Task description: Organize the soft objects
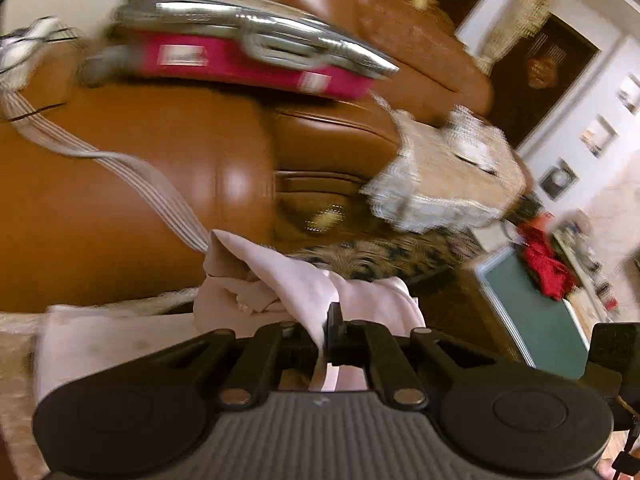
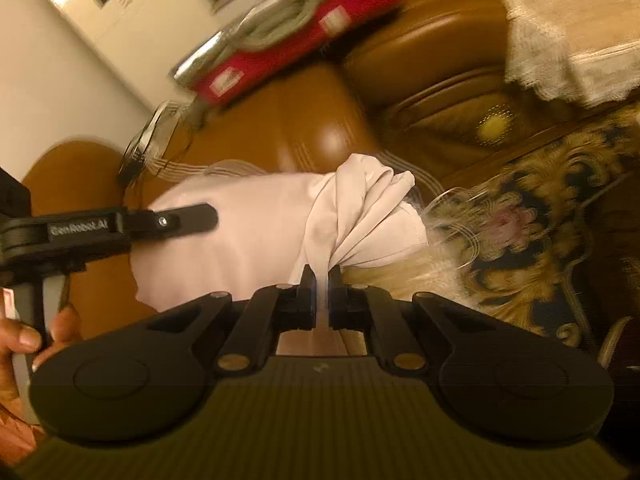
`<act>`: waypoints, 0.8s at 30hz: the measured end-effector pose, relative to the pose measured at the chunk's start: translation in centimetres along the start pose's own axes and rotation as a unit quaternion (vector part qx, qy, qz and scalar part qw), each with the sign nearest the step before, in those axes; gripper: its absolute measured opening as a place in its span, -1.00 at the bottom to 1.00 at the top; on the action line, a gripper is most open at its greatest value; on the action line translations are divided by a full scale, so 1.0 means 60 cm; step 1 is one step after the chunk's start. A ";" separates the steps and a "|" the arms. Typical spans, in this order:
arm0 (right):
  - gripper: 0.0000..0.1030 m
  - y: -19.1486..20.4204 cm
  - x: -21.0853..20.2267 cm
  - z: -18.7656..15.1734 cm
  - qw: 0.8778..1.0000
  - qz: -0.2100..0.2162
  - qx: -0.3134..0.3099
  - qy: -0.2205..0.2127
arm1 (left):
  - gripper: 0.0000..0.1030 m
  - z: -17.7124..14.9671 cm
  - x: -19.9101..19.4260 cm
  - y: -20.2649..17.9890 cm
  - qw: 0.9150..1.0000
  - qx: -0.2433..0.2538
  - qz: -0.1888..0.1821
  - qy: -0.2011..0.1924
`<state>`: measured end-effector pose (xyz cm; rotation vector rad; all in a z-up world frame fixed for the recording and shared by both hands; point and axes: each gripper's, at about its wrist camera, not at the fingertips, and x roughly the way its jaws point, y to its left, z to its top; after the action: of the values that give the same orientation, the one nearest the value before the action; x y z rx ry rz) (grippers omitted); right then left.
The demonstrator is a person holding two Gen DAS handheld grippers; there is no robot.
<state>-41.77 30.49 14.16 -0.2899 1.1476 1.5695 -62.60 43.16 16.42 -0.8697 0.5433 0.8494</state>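
Gripping status: both grippers are clamping the same pale pink cloth (image 2: 248, 232), one at each end.
Pale pink cloth, location: it is hanging in the air in front of the brown leather sofa (image 1: 132, 184), stretched between the two grippers; in the right wrist view its far end is bunching into twisted folds.
Right gripper (image 2: 320, 296): its jaws are pressing nearly together on a thin gathered edge of the cloth, which is fanning out above the fingertips.
Left gripper (image 1: 326, 332): its jaws are closing on a fold of the cloth; the fabric is draping over and between the fingers. In the right wrist view the left gripper is entering from the left edge, its finger lying against the cloth.
Hand (image 2: 24, 344): a person's hand is wrapping around the left gripper's handle at the lower left of the right wrist view.
Sofa contents: a red case with a chrome frame (image 1: 256, 56) is lying on the sofa behind the cloth, and a striped strap (image 1: 120, 160) is trailing across the seat cushion toward the cloth.
Lace cover (image 1: 448, 176): a cream lace-edged cover is draping over the sofa arm to the right.
Floor: a patterned gold and dark rug (image 2: 532, 216) is lying below the cloth's bunched end.
Background: a red fabric item (image 1: 548, 264) is resting on a green surface well apart from the sofa.
Image quality: both views are showing motion blur, so fine detail on the case and cover is unreadable.
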 end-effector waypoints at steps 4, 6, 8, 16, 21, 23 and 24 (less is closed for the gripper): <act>-0.85 0.077 0.084 -0.008 0.999 0.016 -0.023 0.037 | -0.95 -0.007 -0.018 0.094 0.999 -0.035 0.025 -0.009; -0.85 0.112 0.127 -0.011 0.998 0.020 -0.032 0.055 | -0.95 -0.013 -0.023 0.134 0.998 -0.053 0.037 -0.013; -0.85 0.136 0.158 -0.019 0.996 0.021 -0.041 0.071 | -0.95 -0.023 -0.025 0.163 0.997 -0.067 0.048 -0.014; -0.85 0.187 0.238 -0.041 0.992 -0.004 -0.078 0.102 | -0.95 -0.074 -0.001 0.259 0.992 -0.110 0.063 -0.014; -0.86 0.159 0.284 -0.047 0.989 -0.036 -0.083 0.119 | -0.94 -0.107 0.039 0.311 0.989 -0.117 0.094 0.004; -0.86 0.140 0.294 -0.052 0.989 -0.042 -0.074 0.121 | -0.84 -0.115 0.052 0.328 0.987 -0.121 0.108 0.020; -0.86 0.130 0.297 -0.054 0.990 -0.042 -0.066 0.121 | -0.72 -0.119 0.053 0.337 0.986 -0.125 0.107 0.025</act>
<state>-55.97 39.67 4.00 -0.6239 1.2016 1.5677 -77.99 45.88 1.40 -1.0758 0.5887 1.1115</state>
